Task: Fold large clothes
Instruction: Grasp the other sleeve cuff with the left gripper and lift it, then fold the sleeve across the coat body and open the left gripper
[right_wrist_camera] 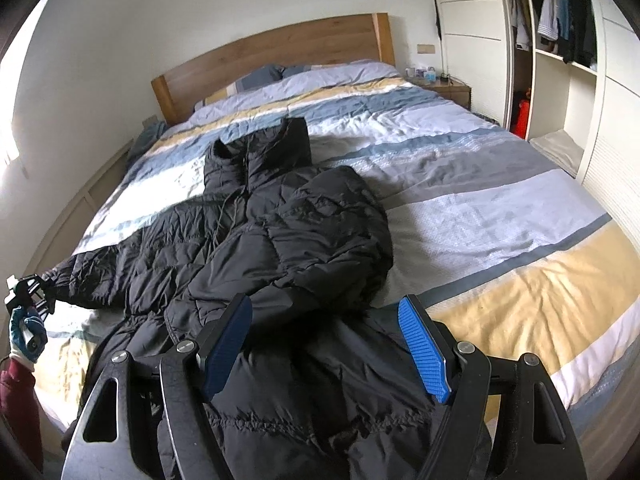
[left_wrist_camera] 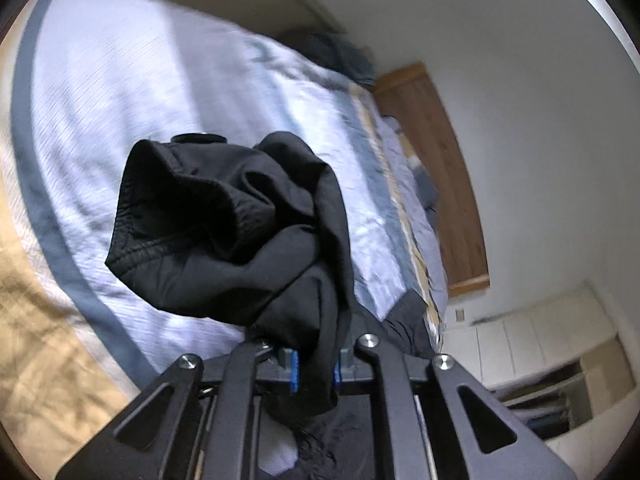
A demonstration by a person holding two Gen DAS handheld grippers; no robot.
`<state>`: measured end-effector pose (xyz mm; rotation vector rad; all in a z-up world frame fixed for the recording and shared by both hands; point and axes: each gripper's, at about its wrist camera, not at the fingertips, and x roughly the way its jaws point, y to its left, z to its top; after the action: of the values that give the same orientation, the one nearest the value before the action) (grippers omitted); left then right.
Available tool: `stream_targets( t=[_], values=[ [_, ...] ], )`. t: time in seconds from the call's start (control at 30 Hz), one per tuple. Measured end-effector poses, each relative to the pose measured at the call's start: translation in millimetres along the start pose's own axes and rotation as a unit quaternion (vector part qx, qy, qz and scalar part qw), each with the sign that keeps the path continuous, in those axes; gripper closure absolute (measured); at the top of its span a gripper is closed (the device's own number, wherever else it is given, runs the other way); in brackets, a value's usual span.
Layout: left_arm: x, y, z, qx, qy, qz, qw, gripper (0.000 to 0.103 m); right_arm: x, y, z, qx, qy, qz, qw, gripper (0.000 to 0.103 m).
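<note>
A black puffer jacket lies spread on the bed, collar toward the headboard. One sleeve stretches to the left edge. My left gripper is shut on that sleeve's cuff, which bunches up over the fingers and hides their tips. In the right wrist view the left gripper shows at the far left, held by a gloved hand. My right gripper stands open just above the jacket's lower part, its blue pads wide apart, and its fingers grip nothing.
The bed's striped duvet stretches bare to the right of the jacket. A wooden headboard stands at the far end with pillows below it. An open wardrobe and a nightstand stand on the right.
</note>
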<state>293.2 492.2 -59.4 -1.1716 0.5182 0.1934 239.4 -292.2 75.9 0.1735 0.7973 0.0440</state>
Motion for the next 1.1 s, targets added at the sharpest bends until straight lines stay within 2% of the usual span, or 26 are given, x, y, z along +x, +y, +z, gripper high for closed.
stream_targets(
  t=[0.17,0.3,0.43,0.53,0.6,0.73,0.83,1.1],
  values=[
    [-9.5,-71.2,-25.2,0.078,0.006,-0.022,0.9967,0.093,-17.8,-15.0,-3.4,0.01,-0.016,0.006,1.0,0.028],
    [-8.5,-125.7,-54.1,0.128,0.022,-0.039,0.9908,0.093,-29.0,-27.7,-6.7,0.018,-0.026,0.012,0.999,0.028],
    [-1.1,-176.2,-95.9,0.181,0.045,-0.05,0.9812,0.093,-42.1,-44.4,-11.7,0.031,-0.039,0.02,0.999,0.028],
    [6.7,-202.1,-141.2,0.224,0.073,-0.053,0.9703,0.093,-50.5,-58.9,-15.8,0.043,-0.048,0.026,0.998,0.028],
    [1.2,-210.7,-174.7,0.245,0.086,-0.051,0.9644,0.093,-54.9,-69.4,-18.5,0.051,-0.052,0.028,0.997,0.028],
    [16.4,-223.9,-229.9,0.279,0.122,-0.04,0.9515,0.093,-61.0,-92.5,-27.1,0.07,-0.055,0.027,0.996,0.028],
    [23.3,-220.3,-261.0,0.297,0.142,-0.027,0.9439,0.093,-67.7,-109.5,-34.6,0.082,-0.059,0.027,0.994,0.028],
    [52.8,-189.2,-340.8,0.363,0.186,0.041,0.9123,0.093,-84.5,-144.0,-50.2,0.103,-0.067,0.012,0.992,0.028]
  ],
)
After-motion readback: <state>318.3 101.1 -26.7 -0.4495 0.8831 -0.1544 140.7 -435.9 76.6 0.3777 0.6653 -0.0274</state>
